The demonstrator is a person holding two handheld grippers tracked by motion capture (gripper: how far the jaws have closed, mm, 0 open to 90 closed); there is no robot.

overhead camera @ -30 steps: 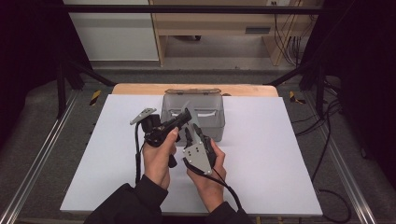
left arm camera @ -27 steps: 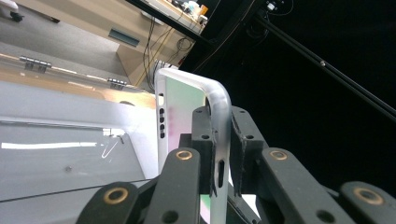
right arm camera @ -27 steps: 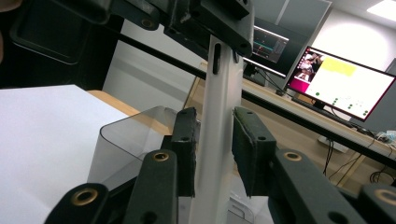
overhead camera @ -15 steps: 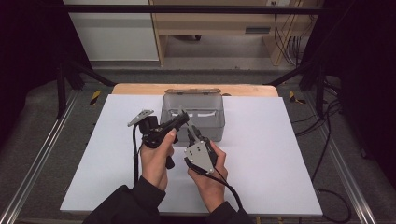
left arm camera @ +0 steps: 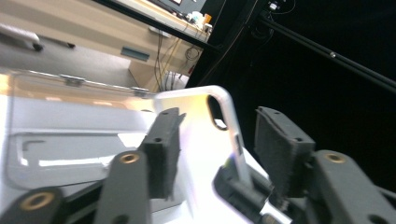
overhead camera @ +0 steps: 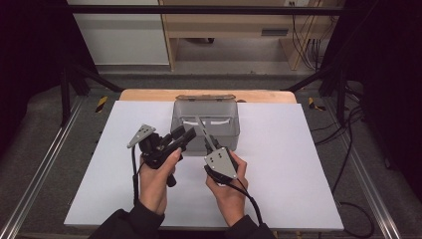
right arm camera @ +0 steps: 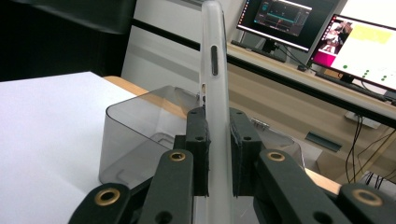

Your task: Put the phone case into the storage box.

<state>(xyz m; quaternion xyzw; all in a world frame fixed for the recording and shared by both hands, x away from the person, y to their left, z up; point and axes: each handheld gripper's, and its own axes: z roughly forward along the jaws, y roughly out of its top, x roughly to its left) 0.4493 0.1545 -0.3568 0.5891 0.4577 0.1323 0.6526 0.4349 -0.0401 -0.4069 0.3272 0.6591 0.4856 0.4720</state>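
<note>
Handover time, centre of the high view. Phone case (overhead camera: 203,130), pale and translucent, standing on edge above the desk (overhead camera: 298,164), just in front of the clear grey box (overhead camera: 226,107) at upper centre. Clamped near its lower end by the right gripper (overhead camera: 209,143), fingers (right arm camera: 198,140) pressed flat on both faces and closed tight on it. Looks a sensible hold: the pads bear on the broad sides, leaving the long upper part free and the side cut-outs in plain sight up the middle of the right gripper view.

Over to the left gripper (overhead camera: 189,133), coming in from the left of the frame and angled towards the case. Fingers parted, and just been opening. In the left gripper view, one pad at lower left and the other at right, with the rounded corner of the case between them but clear of both. Nothing pinched there, then; loose around it rather than gripping. Reads like a let-go by the left, with the load now carried by the right alone, or else a re-set for a fresh bite higher up. Hard to call between the two.

Box sitting open-topped right behind, back edge near the far side of the desk, a likely spot for the case to go in. Held upright and edge-on, probably to slip down past the rim without catching. Main risk by the look of it: a thin, springy shell held at one end only, so possible wobble or twist on any quick swing.
</note>
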